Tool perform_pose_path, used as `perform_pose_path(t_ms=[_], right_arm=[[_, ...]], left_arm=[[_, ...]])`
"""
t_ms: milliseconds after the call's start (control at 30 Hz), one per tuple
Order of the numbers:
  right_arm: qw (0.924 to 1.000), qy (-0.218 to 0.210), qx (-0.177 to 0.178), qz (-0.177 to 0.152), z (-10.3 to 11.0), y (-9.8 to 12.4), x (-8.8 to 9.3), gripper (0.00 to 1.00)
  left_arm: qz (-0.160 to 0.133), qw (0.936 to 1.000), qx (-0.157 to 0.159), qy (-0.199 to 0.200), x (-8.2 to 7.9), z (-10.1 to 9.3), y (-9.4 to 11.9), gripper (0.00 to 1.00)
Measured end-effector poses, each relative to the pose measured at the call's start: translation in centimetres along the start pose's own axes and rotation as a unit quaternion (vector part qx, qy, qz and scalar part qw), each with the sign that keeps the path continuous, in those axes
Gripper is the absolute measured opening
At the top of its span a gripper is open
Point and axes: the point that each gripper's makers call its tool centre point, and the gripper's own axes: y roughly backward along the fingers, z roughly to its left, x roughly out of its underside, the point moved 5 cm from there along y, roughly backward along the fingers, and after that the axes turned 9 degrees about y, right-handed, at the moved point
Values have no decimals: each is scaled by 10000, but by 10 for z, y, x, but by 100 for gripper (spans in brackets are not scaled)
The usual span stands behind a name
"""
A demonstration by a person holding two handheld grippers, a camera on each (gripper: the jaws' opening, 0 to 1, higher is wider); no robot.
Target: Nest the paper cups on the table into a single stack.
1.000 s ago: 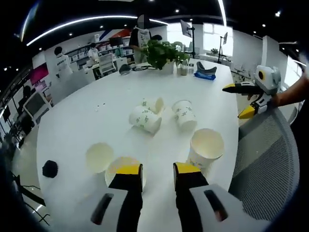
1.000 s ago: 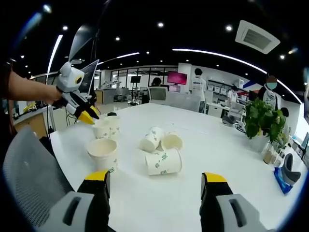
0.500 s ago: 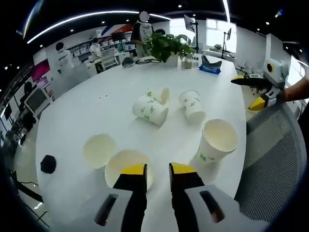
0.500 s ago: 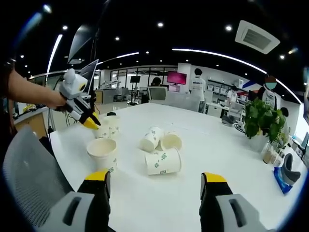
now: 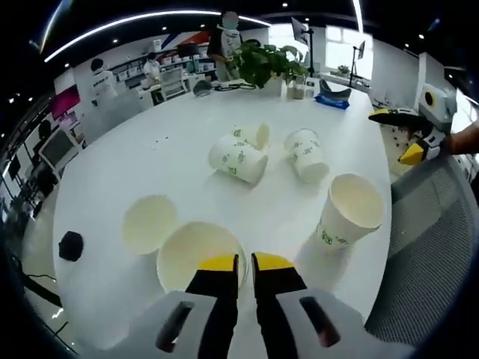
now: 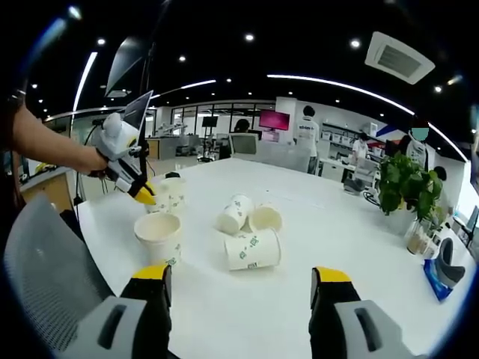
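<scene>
Paper cups, white with little green prints, are scattered over the round white tabletop [image 5: 127, 157], none nested yet. In the left gripper view, two stand upright close to the near edge: a wide-mouthed upright cup [image 5: 199, 254] right at the left tool [image 5: 245, 263], and a second upright cup [image 5: 150, 222] just beside it. A third upright cup [image 5: 349, 212] stands off toward the grey mesh chair [image 5: 430, 247]. Three more lie tipped over near the middle: a cup on its side [image 5: 238, 158], another tipped cup [image 5: 253, 135] touching it behind, and a third tipped cup [image 5: 307, 154] a bit apart.

The left tool's yellow-tipped jaws are nearly pressed together, right at the rim of the nearest cup; looks like they're pinching its wall, though whether the paper is actually caught can't be made out. The right tool [image 6: 239, 280] hangs back with its jaws spread wide, holding nothing, well short of the tipped cups [image 6: 252, 250].

So this reads as the very first pick. Next move probably calls for lifting that cup straight up without crushing the rim, then lining it over its neighbour and dropping it in. The tipped ones will need righting first.

Further back there's a green potted plant [image 5: 260, 63] and a small black object [image 5: 69, 245] near the edge.
</scene>
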Motion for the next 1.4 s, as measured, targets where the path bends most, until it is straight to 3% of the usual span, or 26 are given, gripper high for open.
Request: perform_pose_path(t_ms=[767,1200,1400], right_arm=[[10000,34,-53,-7,1,0,0,76],[10000,32,-38,-79,1,1,-3,77],[10000,22,-19,-76,1,1,-2,77]], left_arm=[[-45,9997,-75,-217,-3,0,16,0],[-126,9989,17,-457,-22,-19,35,0],[-160,9980,133,-603,-41,-33,48,0]])
